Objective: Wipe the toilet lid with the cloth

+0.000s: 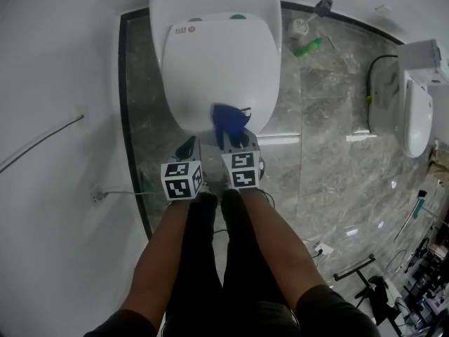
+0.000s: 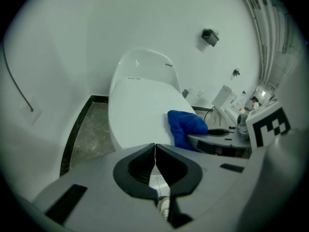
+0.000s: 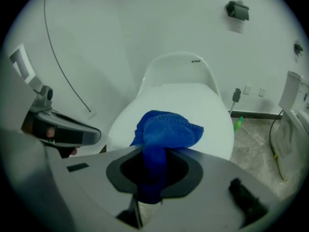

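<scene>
A white toilet with its lid [image 1: 217, 69] down stands against the wall. My right gripper [image 1: 235, 135] is shut on a blue cloth [image 1: 229, 120], which bunches over the lid's near edge. In the right gripper view the blue cloth [image 3: 164, 132] fills the jaws and hangs over the lid [image 3: 193, 105]. My left gripper [image 1: 186, 148] sits just left of the right one, off the lid's front edge, shut with nothing in it. In the left gripper view its jaws [image 2: 155, 154] meet, with the lid [image 2: 140, 110] ahead and the cloth [image 2: 187, 125] to the right.
Grey marble floor [image 1: 330, 160] spreads to the right, with a green bottle [image 1: 307, 47] and a brush [image 1: 319, 9] beside the toilet. A second white toilet [image 1: 414, 104] stands at the far right. A white wall [image 1: 63, 153] with a cable closes the left side.
</scene>
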A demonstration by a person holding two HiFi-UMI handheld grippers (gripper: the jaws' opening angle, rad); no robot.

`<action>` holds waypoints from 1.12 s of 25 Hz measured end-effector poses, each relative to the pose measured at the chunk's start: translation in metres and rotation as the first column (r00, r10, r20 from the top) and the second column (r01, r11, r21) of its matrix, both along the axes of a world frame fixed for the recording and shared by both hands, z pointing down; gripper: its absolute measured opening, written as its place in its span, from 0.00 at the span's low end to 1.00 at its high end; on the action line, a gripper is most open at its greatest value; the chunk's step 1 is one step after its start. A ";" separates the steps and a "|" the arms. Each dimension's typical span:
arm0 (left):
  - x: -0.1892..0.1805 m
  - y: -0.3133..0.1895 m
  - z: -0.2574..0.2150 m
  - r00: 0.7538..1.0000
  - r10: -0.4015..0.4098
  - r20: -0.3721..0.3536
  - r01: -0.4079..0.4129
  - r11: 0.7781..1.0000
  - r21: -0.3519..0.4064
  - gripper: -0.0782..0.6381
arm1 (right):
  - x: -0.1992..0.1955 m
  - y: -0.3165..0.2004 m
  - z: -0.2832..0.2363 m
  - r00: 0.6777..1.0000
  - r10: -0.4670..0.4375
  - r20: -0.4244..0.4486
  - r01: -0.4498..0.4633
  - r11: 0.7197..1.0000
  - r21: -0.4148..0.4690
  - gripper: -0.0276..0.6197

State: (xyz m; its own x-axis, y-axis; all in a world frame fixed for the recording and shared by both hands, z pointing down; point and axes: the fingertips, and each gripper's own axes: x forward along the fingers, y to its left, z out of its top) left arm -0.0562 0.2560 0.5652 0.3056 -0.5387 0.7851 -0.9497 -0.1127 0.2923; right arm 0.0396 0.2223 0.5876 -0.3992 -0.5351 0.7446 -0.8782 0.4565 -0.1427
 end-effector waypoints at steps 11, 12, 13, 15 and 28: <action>0.085 -0.003 -0.013 0.992 0.123 -0.003 -0.123 0.992 0.040 0.13 | 0.127 -0.013 0.016 0.986 0.153 -0.071 -0.152 0.988 0.023 0.13; 0.086 -0.004 -0.016 0.992 0.127 0.002 -0.127 0.991 0.045 0.13 | 0.129 -0.015 0.010 0.985 0.158 -0.063 -0.157 0.987 0.029 0.13; 0.085 -0.004 -0.020 0.992 0.126 0.007 -0.127 0.991 0.049 0.13 | 0.129 -0.016 -0.001 0.986 0.158 -0.051 -0.156 0.987 0.045 0.13; 0.080 -0.004 -0.032 0.995 0.100 0.006 -0.100 0.994 0.048 0.13 | 0.126 -0.018 -0.035 0.990 0.142 -0.026 -0.139 0.986 0.095 0.13; 0.044 -0.024 -0.365 1.000 0.008 0.001 -0.008 0.905 0.424 0.13 | 0.079 0.000 -0.392 0.992 -0.024 0.127 -0.030 0.914 0.404 0.13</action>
State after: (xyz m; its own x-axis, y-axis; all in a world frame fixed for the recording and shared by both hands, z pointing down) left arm -0.0123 0.2325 0.2000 0.3119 -0.8185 0.4825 -0.9480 -0.2337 0.2162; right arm 0.1182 0.2221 0.1954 -0.4735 -0.7807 0.4079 -0.8665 0.4960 -0.0567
